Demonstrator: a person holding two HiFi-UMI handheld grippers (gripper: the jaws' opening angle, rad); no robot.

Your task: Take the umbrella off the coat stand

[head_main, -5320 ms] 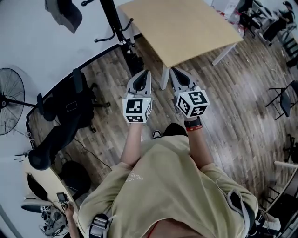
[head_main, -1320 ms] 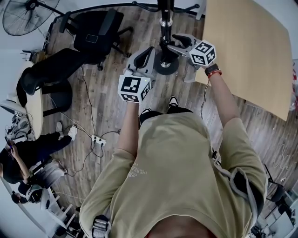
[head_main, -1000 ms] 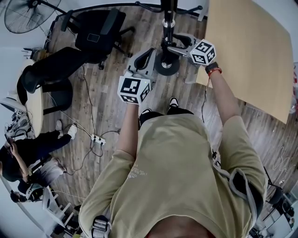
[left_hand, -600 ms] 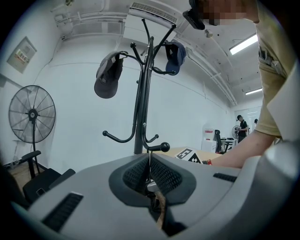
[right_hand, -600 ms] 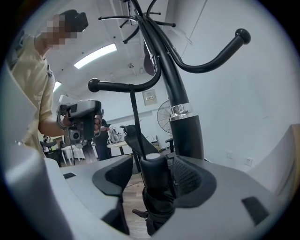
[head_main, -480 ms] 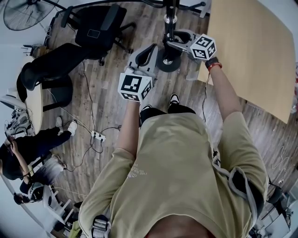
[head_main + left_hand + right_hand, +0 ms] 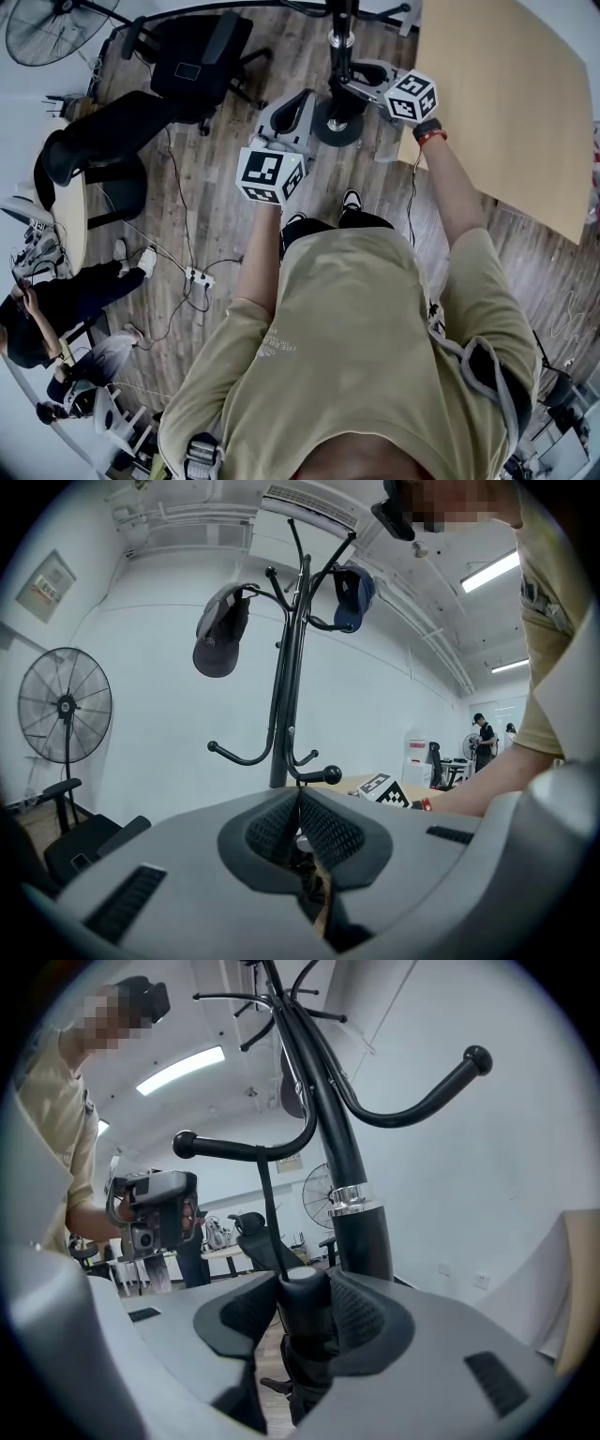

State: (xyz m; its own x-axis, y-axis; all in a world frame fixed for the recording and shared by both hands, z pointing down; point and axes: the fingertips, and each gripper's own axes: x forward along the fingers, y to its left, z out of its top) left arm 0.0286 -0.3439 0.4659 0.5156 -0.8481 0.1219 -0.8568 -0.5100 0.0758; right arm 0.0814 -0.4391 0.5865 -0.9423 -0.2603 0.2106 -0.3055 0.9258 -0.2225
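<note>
While the left gripper (image 7: 300, 803) hangs pinched together, empty, the right gripper (image 7: 302, 1288) is closing, pads touching the umbrella (image 7: 305, 1368) hung off the stand (image 7: 361, 1232).

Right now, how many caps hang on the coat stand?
2. A grey cap hangs on an upper hook left of the stand's pole; a blue cap on one to its right. Any behind it could be hidden.

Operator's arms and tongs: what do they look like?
Left tongs and right tongs: grey shells, black textured pads, each carrying a white cube with black square markers. Beige short sleeves; red band on right wrist. Right tongs closing round a black umbrella handle.
</note>
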